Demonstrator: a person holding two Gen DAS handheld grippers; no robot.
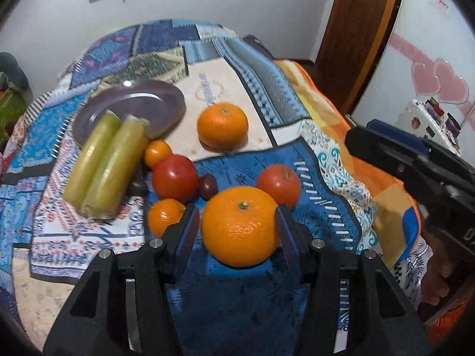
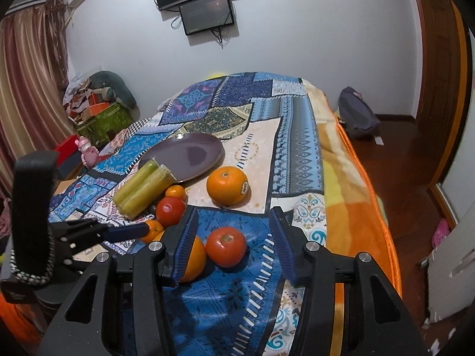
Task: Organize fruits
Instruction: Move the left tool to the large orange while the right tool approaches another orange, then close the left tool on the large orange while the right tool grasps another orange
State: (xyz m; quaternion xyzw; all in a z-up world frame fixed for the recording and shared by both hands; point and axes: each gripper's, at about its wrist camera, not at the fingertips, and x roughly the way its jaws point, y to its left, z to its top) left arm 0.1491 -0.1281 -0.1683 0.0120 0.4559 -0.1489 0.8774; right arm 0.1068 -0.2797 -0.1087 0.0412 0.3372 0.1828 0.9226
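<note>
A large orange [image 1: 240, 231] lies on the patterned blue cloth between the fingers of my left gripper [image 1: 237, 207], which is open, its pads close beside the fruit. My right gripper [image 2: 234, 216] is open, with a red tomato [image 2: 226, 246] on the cloth between and just beyond its fingers. That orange [image 2: 194, 256] shows partly behind its left finger [image 2: 187, 237]. Farther back lie a second large orange [image 1: 222, 126], another tomato [image 1: 175, 178], two small oranges [image 1: 157, 152] [image 1: 164, 215] and two yellow-green stalks [image 1: 104, 163] leaning on a purple plate [image 1: 166, 98].
Two dark small fruits [image 1: 207, 185] sit by the far tomato. The cloth covers a bed with an orange blanket [image 2: 356, 207] along its right edge, then wooden floor [image 2: 409, 178]. Boxes and clutter [image 2: 98, 109] stand at the far left. My right gripper [image 1: 415, 166] shows at the right.
</note>
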